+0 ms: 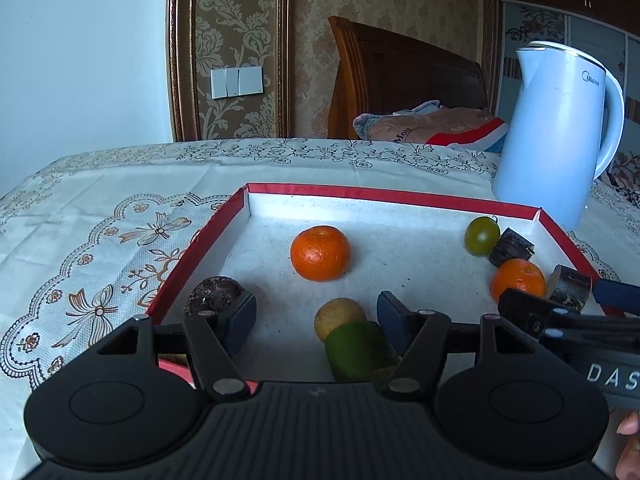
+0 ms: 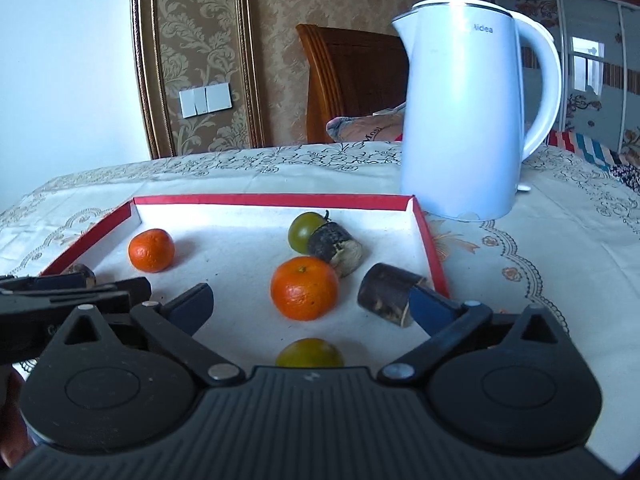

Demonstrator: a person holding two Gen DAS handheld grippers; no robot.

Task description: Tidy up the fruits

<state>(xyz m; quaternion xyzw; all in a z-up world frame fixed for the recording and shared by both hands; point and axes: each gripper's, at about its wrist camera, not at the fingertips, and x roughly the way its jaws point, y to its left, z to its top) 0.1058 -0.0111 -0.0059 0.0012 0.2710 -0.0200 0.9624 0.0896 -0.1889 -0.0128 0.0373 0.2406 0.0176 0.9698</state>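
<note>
Green-yellow round citrus (image 2: pixel 310 354) nearest, glossy orange mandarin (image 2: pixel 305 288) at 12 o'clock; right gripper (image 2: pixel 312 306) spread wide, empty; left gripper (image 1: pixel 316 318) half-open, gripping nothing.

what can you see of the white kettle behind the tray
The white electric kettle stands upright on the patterned tablecloth, just beyond the far right corner of the red-rimmed tray; whether the two touch cannot be told. Its body looks like smooth matte plastic, tapering slightly upward to a pointed spout on the left and a dark-edged lid rim on top. A broad loop handle curves down the right side. Grey "Midea" lettering sits near the top. The lid looks closed, and neither gripper is near it.
</note>
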